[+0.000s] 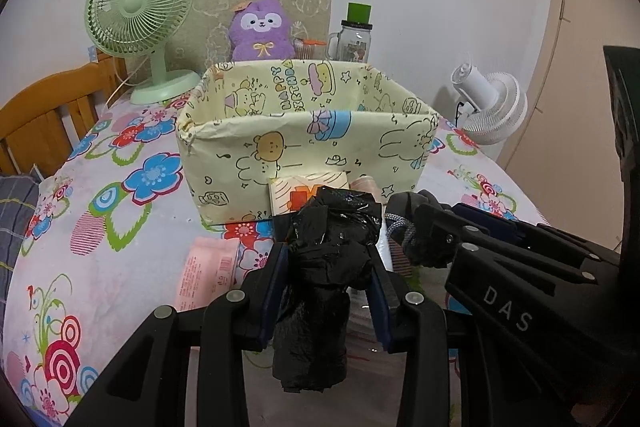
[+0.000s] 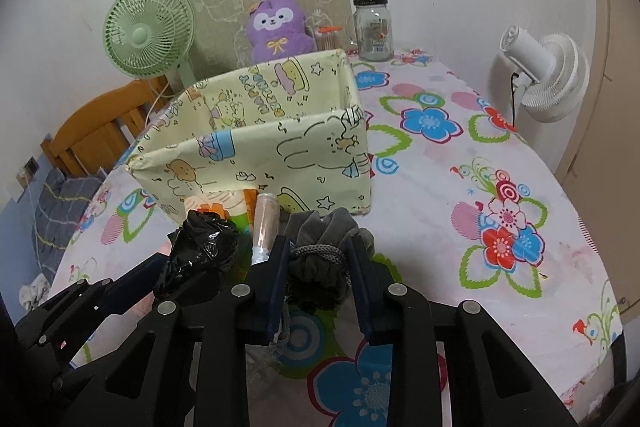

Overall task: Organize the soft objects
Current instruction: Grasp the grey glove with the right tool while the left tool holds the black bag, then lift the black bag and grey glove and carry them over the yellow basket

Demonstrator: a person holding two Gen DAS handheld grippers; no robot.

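Note:
My left gripper (image 1: 328, 259) is shut on a crumpled black plastic bag (image 1: 324, 267), held above the table just in front of the pale yellow cartoon-print box (image 1: 248, 147). My right gripper (image 2: 318, 253) is shut on a grey velvet drawstring pouch (image 2: 318, 259), also a little short of the box (image 2: 280, 155). The two grippers are side by side; the right one shows in the left wrist view (image 1: 424, 227), the left one with its bag in the right wrist view (image 2: 200, 247). The box's inside looks empty as far as I can see.
A pink packet (image 1: 208, 267), a tissue pack (image 1: 308, 187) and a small tube (image 2: 266, 223) lie before the box. Behind it stand a green fan (image 1: 140, 15), a purple plush (image 1: 260, 31), a glass jar (image 1: 354, 39) and a white fan (image 2: 548, 75). A wooden chair (image 1: 44, 115) is at left.

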